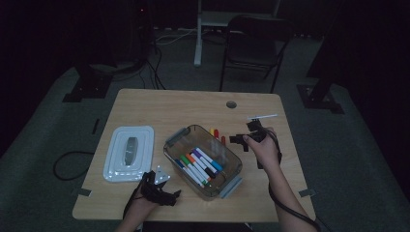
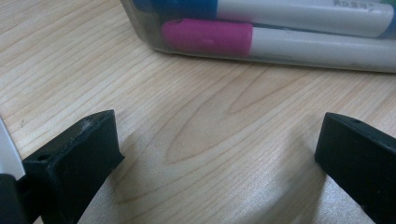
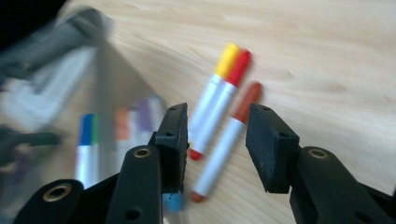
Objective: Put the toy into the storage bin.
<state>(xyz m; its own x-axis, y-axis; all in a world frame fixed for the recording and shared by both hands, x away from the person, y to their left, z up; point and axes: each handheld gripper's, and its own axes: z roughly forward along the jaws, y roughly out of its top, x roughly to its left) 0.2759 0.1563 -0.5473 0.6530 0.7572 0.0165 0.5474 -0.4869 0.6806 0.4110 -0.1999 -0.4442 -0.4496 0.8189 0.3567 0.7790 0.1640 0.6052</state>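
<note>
A clear plastic bin (image 1: pixel 227 186) stands mid-table and holds several coloured markers (image 1: pixel 199 164). Just right of it three markers lie on the wood: yellow-capped (image 3: pixel 227 58), red-capped (image 3: pixel 238 67) and orange-capped (image 3: pixel 245 102). My right gripper (image 3: pixel 215 135) hovers over them with its jaws apart and nothing pressed between them; in the high view the right gripper (image 1: pixel 244 133) is beside the bin's right side. My left gripper (image 2: pixel 219 154) rests low on the table with its jaws wide open, facing the bin wall (image 2: pixel 154 44) and a pink-capped marker (image 2: pixel 205 37) inside. From above, the left gripper (image 1: pixel 162 186) sits at the bin's near left corner.
The bin's white lid (image 1: pixel 129 153) lies flat at the left of the table. A thin white stick (image 1: pixel 263 116) lies beyond my right gripper. A cable hole (image 1: pixel 231 104) sits near the far edge. A folding chair (image 1: pixel 256 43) stands behind the table.
</note>
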